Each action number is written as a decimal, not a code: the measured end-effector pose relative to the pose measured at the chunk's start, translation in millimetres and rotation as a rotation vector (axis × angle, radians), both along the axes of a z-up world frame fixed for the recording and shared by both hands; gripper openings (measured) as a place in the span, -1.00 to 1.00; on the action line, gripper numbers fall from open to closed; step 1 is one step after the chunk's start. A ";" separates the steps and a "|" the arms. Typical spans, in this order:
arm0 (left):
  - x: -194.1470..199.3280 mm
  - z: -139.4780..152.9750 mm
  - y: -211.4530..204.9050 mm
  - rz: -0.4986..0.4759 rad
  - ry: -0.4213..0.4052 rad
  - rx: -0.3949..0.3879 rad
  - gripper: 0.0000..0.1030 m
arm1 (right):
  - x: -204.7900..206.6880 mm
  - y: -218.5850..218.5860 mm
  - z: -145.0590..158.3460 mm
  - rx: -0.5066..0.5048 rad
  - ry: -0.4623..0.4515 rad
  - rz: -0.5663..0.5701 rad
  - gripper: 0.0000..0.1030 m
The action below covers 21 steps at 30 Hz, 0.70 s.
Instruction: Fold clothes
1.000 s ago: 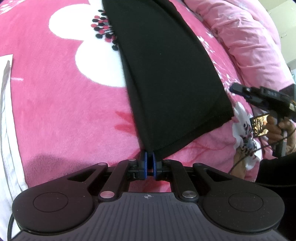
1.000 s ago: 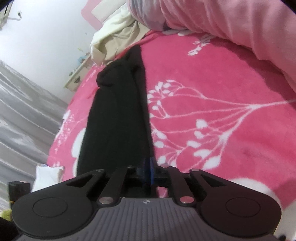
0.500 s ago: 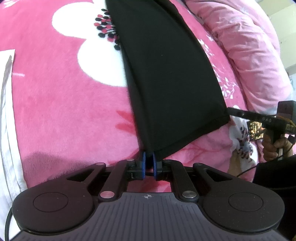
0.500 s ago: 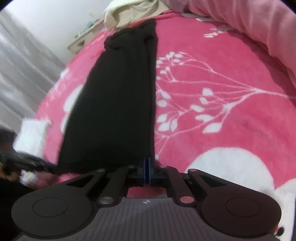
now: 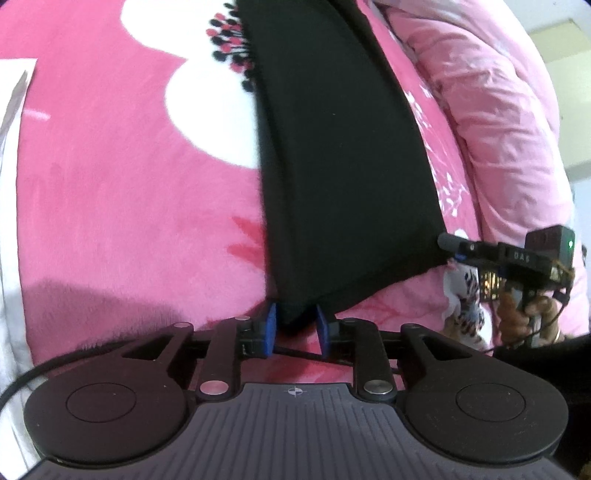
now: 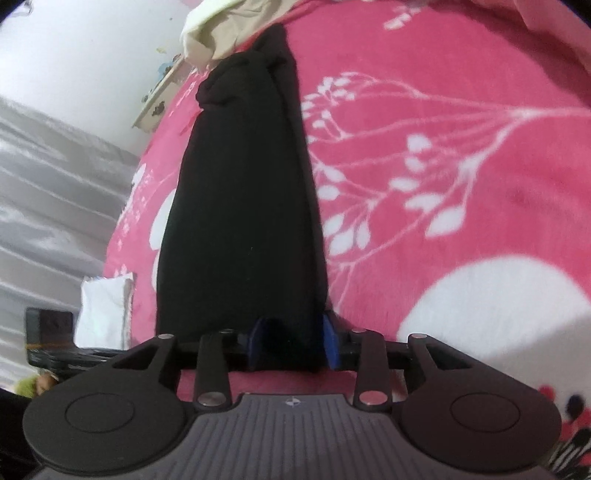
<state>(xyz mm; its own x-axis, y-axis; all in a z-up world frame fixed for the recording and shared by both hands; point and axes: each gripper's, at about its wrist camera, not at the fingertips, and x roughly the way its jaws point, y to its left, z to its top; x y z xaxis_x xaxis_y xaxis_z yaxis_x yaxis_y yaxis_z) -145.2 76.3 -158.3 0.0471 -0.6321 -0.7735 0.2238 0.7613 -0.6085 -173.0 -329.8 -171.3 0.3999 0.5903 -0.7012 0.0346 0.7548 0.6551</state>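
A long black garment [image 5: 332, 166] lies folded lengthwise on the pink floral blanket [image 5: 110, 203], running away from me. My left gripper [image 5: 295, 328] sits at its near left corner. Its jaws are opening, and the corner lies loosely between the blue pads [image 5: 271, 326], which do not press on it. My right gripper [image 6: 293, 341] is at the near right corner of the black garment [image 6: 240, 221]. Its jaws are opening too, and the hem rests slack between them. In the left wrist view the right gripper [image 5: 452, 245] touches that corner, held by a hand [image 5: 524, 314].
A white folded cloth [image 6: 105, 310] lies at the blanket's left edge. A bunched pink quilt [image 5: 498, 129] runs along the right side. Cream clothes [image 6: 221, 33] are piled beyond the garment's far end, with a small cabinet [image 6: 159, 99] and a grey curtain [image 6: 48, 184] past the bed.
Both grippers were shut on the garment's near corners and now stand parted around them. The right gripper has come down to the blanket, and the near hem now lies flat.
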 end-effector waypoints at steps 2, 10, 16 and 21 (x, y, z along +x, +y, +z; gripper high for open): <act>-2.2 2.4 -0.8 0.002 -0.031 0.014 -0.87 | 0.2 0.3 -1.0 -0.016 0.004 -0.005 -0.62; -9.8 20.9 0.1 -0.098 -0.102 0.010 -0.96 | -7.9 5.9 11.9 -0.049 0.009 0.015 -0.87; -15.0 43.2 10.7 -0.197 -0.094 -0.003 -0.96 | -26.3 10.3 33.3 -0.054 0.014 0.109 -0.88; -47.1 45.0 5.3 -0.364 -0.053 0.014 -0.96 | -48.9 14.8 40.1 -0.077 0.088 0.203 -0.88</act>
